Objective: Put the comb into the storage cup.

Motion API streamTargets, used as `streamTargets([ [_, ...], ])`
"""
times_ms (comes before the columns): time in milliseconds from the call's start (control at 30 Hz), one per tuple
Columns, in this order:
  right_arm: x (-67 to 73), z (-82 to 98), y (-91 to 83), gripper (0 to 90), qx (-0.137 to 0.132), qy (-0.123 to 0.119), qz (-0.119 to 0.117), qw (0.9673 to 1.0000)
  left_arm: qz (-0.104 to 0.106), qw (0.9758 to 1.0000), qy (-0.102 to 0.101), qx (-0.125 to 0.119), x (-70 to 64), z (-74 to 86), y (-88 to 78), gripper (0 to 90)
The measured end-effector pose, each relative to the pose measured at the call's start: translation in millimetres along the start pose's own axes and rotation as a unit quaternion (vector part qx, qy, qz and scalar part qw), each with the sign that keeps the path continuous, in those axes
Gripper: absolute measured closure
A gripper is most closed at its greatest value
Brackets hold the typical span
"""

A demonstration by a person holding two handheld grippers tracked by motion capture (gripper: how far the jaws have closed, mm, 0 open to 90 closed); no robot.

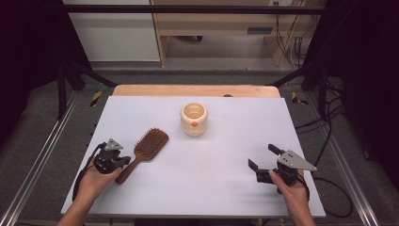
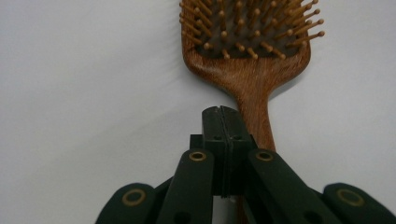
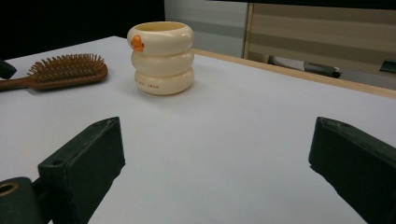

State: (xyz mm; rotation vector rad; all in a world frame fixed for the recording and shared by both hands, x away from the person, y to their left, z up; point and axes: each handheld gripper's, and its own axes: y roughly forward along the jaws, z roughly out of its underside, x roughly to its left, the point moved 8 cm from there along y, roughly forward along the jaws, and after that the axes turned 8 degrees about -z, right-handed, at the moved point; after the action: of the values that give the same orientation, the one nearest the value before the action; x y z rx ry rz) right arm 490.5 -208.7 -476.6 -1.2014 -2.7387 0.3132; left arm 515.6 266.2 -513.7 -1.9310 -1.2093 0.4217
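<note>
Near the surface's left edge, the shut, empty left gripper [image 2: 222, 112] hovers over the wooden hairbrush [image 2: 250, 60]: stiff, light, smooth; best gripped mid-handle

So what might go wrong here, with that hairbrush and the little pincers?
The left gripper is shut, with the hairbrush handle beside and below its jaws, not between them; it would have to open first, or it might just nudge the brush across the table. The cup stands open beyond the brush, so a careless swing could tip it. The right gripper waits open, away from both.
</note>
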Motion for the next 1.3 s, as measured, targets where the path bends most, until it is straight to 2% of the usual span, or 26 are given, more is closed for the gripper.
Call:
streamTargets([
  [133, 0.9, 0.5, 0.4, 3.6, 0.002, -0.001, -0.001, 1.0, -0.004, 1.0, -0.002, -0.004, -2.0, -5.1, -5.7, 89.6],
  [233, 0.1, 0.7, 0.6, 3.6, 0.002, 0.0, 0.0, 1.0, -0.012, 0.9999, -0.008, -0.001, -1.6, -5.2, -8.2, 83.9],
  [267, -0.1, 0.5, 0.4, 3.6, 0.001, 0.0, 0.0, 1.0, -0.018, 0.9998, -0.01, 0.001, -0.6, -4.9, -9.2, 79.9],
  [367, -0.1, 1.2, 0.2, 3.5, 0.003, 0.0, 0.001, 1.0, -0.038, 0.9991, -0.02, -0.005, 1.5, -7.7, -12.5, 56.9],
  [433, 0.4, 1.0, 0.3, 3.5, 0.003, 0.0, 0.0, 1.0, -0.049, 0.9986, -0.021, -0.008, 0.8, -10.7, -14.6, 45.7],
  [467, 1.0, 0.8, 0.5, 3.5, 0.003, -0.001, 0.0, 1.0, -0.049, 0.9985, -0.022, -0.008, -0.2, -11.8, -15.2, 38.2],
  [533, 1.6, 0.9, 0.9, 3.5, 0.003, -0.002, 0.0, 1.0, -0.039, 0.9987, -0.031, -0.011, -5.4, -16.1, -15.6, 30.4],
  [633, 2.3, 1.0, 1.6, 3.5, 0.004, -0.002, -0.001, 1.0, -0.038, 0.9989, -0.026, -0.008, -10.3, -20.4, -14.9, 16.7],
  [700, 2.5, 1.1, 1.7, 3.4, 0.005, -0.001, -0.001, 1.0, -0.033, 0.9992, -0.022, -0.006, -14.5, -23.8, -14.5, 11.0],
  [900, 1.0, 0.7, 0.0, 3.5, 0.003, -0.002, -0.002, 1.0, -0.016, 0.9998, -0.001, 0.014, -25.6, -29.1, -11.4, 7.0],
  [1300, 1.4, 0.7, 0.5, 3.4, 0.004, -0.002, -0.002, 1.0, -0.012, 0.999, 0.017, 0.039, -34.1, -32.8, -0.6, 6.0],
])
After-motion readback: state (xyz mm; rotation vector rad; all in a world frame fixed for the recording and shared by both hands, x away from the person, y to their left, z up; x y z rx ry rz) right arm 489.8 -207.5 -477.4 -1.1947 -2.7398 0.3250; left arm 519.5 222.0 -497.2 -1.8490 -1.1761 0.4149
